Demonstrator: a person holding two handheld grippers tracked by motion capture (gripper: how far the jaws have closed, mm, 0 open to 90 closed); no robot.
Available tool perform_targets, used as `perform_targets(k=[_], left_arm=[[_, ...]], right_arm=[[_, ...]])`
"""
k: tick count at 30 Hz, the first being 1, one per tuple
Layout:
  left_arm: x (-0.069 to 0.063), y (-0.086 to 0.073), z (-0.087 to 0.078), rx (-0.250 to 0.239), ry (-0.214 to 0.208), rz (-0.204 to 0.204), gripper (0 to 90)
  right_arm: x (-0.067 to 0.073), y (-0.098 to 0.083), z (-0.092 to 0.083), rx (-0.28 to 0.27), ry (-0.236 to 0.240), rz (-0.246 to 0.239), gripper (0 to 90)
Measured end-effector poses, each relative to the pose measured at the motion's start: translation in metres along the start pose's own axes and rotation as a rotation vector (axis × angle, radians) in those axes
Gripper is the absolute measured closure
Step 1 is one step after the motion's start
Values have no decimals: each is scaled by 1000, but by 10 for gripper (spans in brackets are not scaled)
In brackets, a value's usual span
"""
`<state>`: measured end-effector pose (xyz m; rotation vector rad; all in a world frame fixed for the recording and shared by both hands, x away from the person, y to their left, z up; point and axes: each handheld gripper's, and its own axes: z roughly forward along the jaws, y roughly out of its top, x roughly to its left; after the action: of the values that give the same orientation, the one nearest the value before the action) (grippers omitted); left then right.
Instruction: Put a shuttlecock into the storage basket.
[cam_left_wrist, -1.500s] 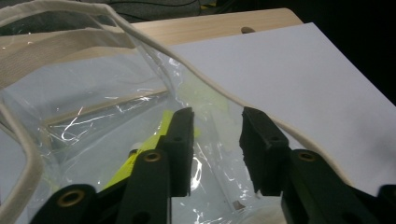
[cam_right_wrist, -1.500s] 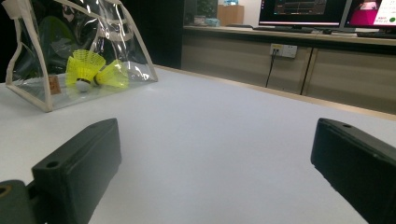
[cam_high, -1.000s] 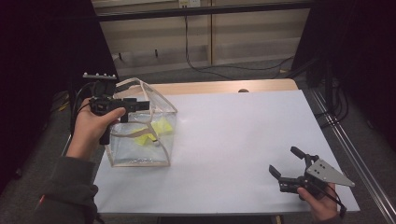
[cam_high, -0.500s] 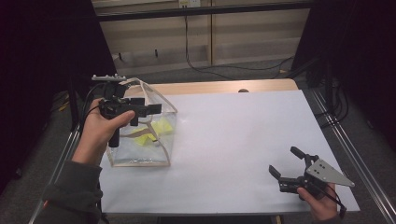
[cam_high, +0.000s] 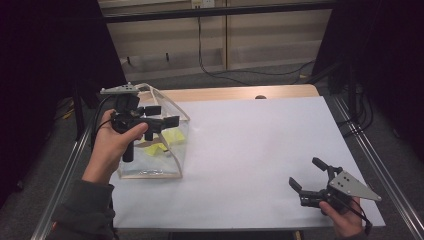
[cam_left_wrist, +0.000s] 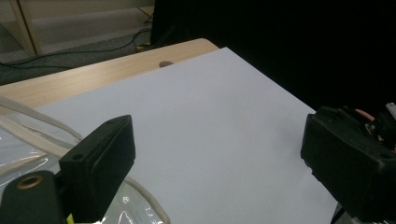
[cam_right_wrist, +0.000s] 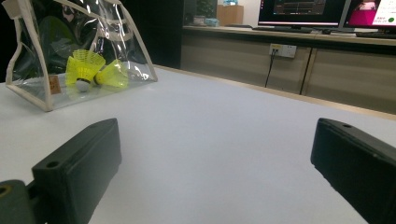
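Note:
A clear plastic bag (cam_high: 156, 167) with a cream trim stands at the left of the white table top. Inside it lie two yellow shuttlecocks (cam_high: 171, 138). My left gripper (cam_high: 162, 116) hovers over the bag's top and points right. Its jaws have just been opening and stand open with nothing between them. In the left gripper view the bag's trim (cam_left_wrist: 32, 122) shows under the left jaw. My right gripper (cam_high: 306, 174) rests open and empty near the front right corner. From there the bag (cam_right_wrist: 28, 60) and the shuttlecocks (cam_right_wrist: 91, 70) lie far off to the left.
A white sheet (cam_high: 260, 150) covers most of the wooden table, and a strip of bare wood (cam_high: 235, 93) runs along the far edge. Metal rails (cam_high: 372, 165) border the table on both sides. Shelving and cables stand behind it.
The left hand has carried its gripper to the right across the top of the bag. Its jaws stand wider apart than before. The right gripper has stayed where it was.

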<state>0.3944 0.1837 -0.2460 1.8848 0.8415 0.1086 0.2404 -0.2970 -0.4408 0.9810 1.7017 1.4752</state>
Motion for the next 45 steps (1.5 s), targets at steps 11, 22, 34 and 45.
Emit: perform_targets(k=[11,22,34,45], left_arm=[[-7,-12,5,-19,-34,11,95],[-18,-22,8,-42,-81,38,93],[-19,-40,10,-80,-127,73,49],[-15,-52,4,-116,-121,89,57]], right_arm=[[1,0,0,2,0,1,16],[1,0,1,0,-2,1,16],[1,0,1,2,-3,2,16],[1,0,1,2,0,-1,16]])
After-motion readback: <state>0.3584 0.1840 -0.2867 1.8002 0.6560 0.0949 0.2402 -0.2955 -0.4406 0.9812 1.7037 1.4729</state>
